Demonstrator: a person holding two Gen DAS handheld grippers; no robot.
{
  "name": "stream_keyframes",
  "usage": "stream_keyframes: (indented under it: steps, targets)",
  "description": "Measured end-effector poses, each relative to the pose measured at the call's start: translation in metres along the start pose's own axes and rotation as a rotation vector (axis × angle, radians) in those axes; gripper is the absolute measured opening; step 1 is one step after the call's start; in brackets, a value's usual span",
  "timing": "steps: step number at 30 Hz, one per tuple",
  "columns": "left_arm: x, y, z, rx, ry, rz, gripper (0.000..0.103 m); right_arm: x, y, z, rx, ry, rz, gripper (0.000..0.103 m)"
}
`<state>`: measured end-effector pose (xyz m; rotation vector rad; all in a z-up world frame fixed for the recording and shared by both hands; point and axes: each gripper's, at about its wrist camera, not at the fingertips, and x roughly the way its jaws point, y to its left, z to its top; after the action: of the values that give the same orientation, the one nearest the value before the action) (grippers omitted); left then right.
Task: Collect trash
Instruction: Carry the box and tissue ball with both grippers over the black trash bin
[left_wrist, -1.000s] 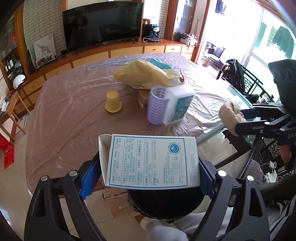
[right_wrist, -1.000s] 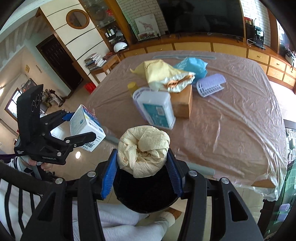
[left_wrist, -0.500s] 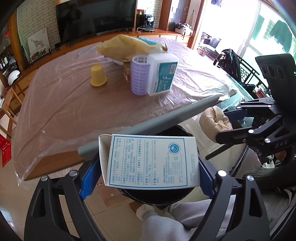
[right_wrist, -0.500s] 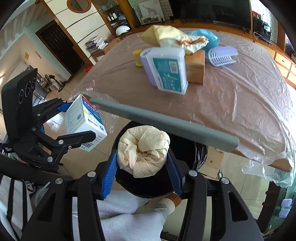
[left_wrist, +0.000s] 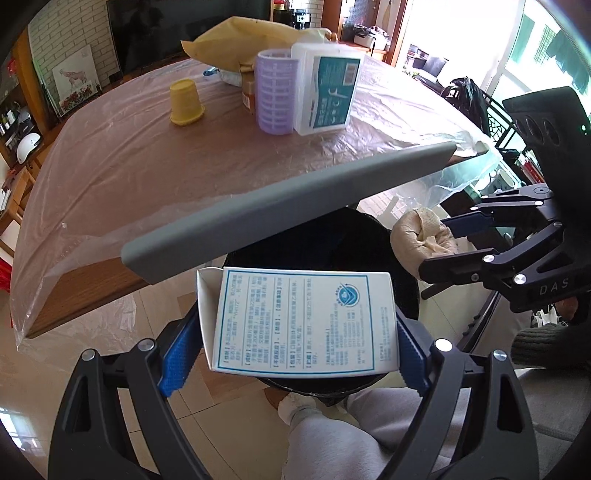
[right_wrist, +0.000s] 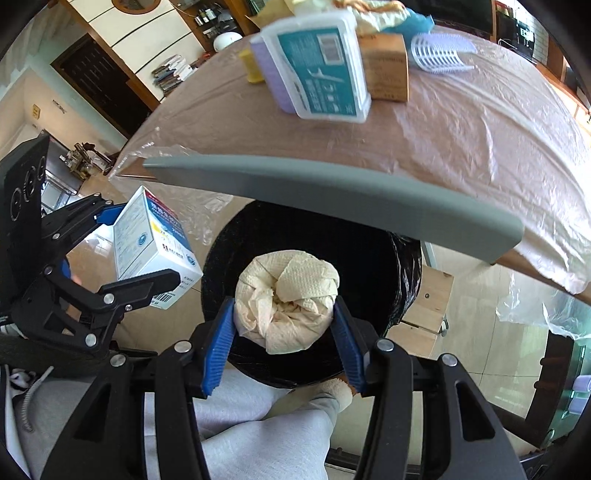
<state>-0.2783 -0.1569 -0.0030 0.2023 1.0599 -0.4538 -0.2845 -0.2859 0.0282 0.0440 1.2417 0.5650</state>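
Observation:
My left gripper is shut on a white cardboard box with blue print and holds it above the black trash bin. The box also shows in the right wrist view. My right gripper is shut on a crumpled beige paper ball directly over the bin's dark opening. The paper ball shows at the right in the left wrist view. The bin stands on the floor just below the table's grey padded edge.
The table, under clear plastic sheeting, carries a yellow cup, a purple and white container, a brown box, a yellowish bag and a lilac basket. My grey-trousered legs are below the bin.
Both grippers have dropped below the table edge and closer over the bin, still holding the box and the paper ball. The table top now appears higher and nearer.

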Motion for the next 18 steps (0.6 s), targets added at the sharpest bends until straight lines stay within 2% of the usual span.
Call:
stream_keyframes:
  steps: [7, 13, 18]
  targets:
    - [0.017, -0.001, -0.004, 0.009, 0.030, 0.010, 0.089, 0.021, -0.003, -0.003, 0.005, 0.015, -0.049, 0.050]
    - [0.025, 0.006, -0.004, -0.031, 0.041, 0.015, 0.089, 0.033, -0.001, -0.006, -0.007, 0.020, -0.095, 0.050]
    - [0.030, 0.005, -0.002, -0.035, 0.045, 0.020, 0.089, 0.036, 0.000, -0.010, 0.028, 0.021, -0.089, 0.051]
